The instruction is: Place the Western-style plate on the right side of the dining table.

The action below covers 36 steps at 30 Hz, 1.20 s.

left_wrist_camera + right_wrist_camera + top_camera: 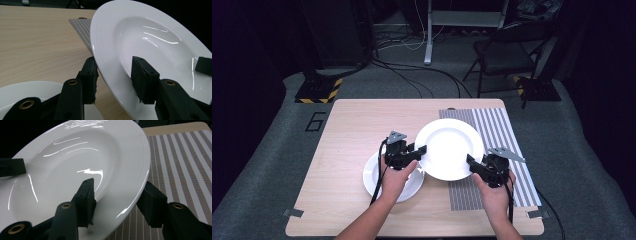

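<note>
The left gripper (418,151) and the right gripper (474,163) each pinched the rim of the big white plate (448,147); it hung just over the table (347,130), between a smaller plate (373,176) and the striped mat (507,132). It looked hard, shiny, slippery and easy to break; the rim seemed the best place to hold.

Each black tool (420,151) (474,164) has brass-ringed screw holes, a grey three-cornered plate on top, and a black cable.
</note>
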Each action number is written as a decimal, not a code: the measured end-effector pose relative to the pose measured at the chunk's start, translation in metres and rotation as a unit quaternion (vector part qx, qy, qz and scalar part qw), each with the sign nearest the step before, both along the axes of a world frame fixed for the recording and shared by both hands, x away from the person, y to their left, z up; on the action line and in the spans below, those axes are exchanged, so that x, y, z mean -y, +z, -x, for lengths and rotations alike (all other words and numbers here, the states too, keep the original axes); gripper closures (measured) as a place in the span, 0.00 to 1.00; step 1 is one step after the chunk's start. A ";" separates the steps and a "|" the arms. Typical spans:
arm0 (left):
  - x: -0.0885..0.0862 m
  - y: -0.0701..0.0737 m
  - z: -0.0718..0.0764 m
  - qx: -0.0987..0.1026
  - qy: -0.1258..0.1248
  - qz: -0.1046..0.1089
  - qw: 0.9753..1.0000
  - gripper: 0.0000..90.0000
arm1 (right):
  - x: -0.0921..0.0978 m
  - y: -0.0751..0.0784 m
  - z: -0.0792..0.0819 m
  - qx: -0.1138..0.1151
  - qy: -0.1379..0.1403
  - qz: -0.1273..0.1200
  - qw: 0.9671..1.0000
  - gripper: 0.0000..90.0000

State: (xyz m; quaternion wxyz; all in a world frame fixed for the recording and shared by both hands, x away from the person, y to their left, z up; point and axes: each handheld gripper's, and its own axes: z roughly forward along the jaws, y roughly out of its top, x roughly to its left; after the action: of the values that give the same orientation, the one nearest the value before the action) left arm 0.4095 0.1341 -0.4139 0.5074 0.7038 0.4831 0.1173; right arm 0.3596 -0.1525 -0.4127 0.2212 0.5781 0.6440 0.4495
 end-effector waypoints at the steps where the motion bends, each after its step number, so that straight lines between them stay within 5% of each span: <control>1: 0.002 0.000 0.000 -0.001 -0.002 0.002 1.000 0.63 | 0.001 0.000 0.001 0.000 -0.002 -0.001 1.000 0.54; 36: 0.044 -0.003 -0.010 -0.006 -0.038 0.009 0.999 0.64 | 0.040 0.000 0.015 -0.003 -0.037 -0.002 0.999 0.55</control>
State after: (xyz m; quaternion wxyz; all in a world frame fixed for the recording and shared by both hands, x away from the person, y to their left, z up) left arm 0.4194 0.0906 -0.4170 0.5150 0.7176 0.4603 0.0895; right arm 0.3443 -0.1929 -0.4123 0.2343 0.6032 0.6224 0.4404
